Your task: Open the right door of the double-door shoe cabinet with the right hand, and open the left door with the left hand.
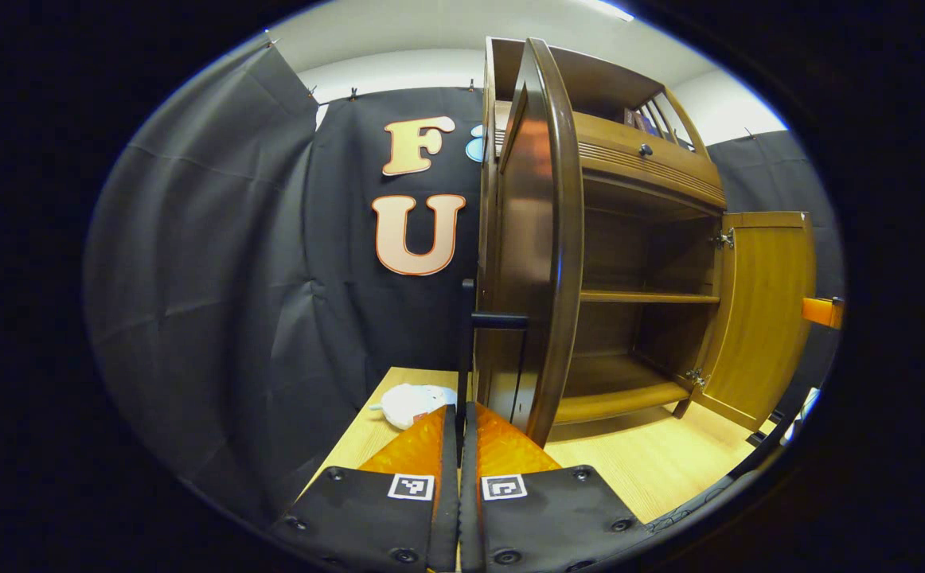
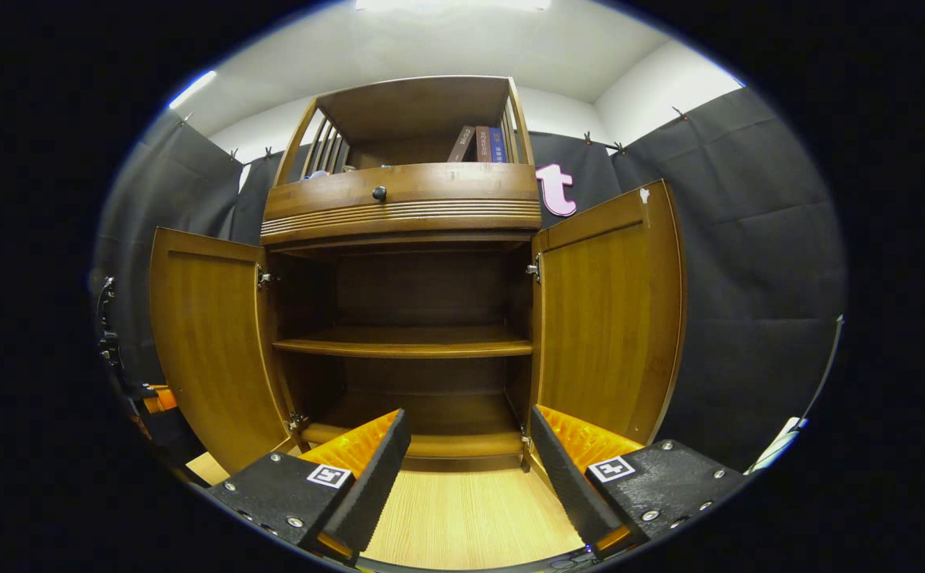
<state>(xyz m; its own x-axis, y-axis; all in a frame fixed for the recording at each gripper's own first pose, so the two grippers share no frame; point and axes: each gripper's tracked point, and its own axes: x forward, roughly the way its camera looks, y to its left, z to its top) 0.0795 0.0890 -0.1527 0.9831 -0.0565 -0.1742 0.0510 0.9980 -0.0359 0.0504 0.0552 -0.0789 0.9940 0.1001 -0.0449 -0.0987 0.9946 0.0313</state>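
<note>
Wooden shoe cabinet (image 2: 403, 239) doors open, pale wood table (image 2: 470, 509), black cloth walls (image 2: 749, 263)

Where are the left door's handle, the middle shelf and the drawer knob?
Handle (image 1: 499, 321), left gripper view: its black bar.
Shelf (image 2: 403, 347), right gripper view: front edge.
Knob (image 2: 380, 192), right gripper view: its round face.
</note>
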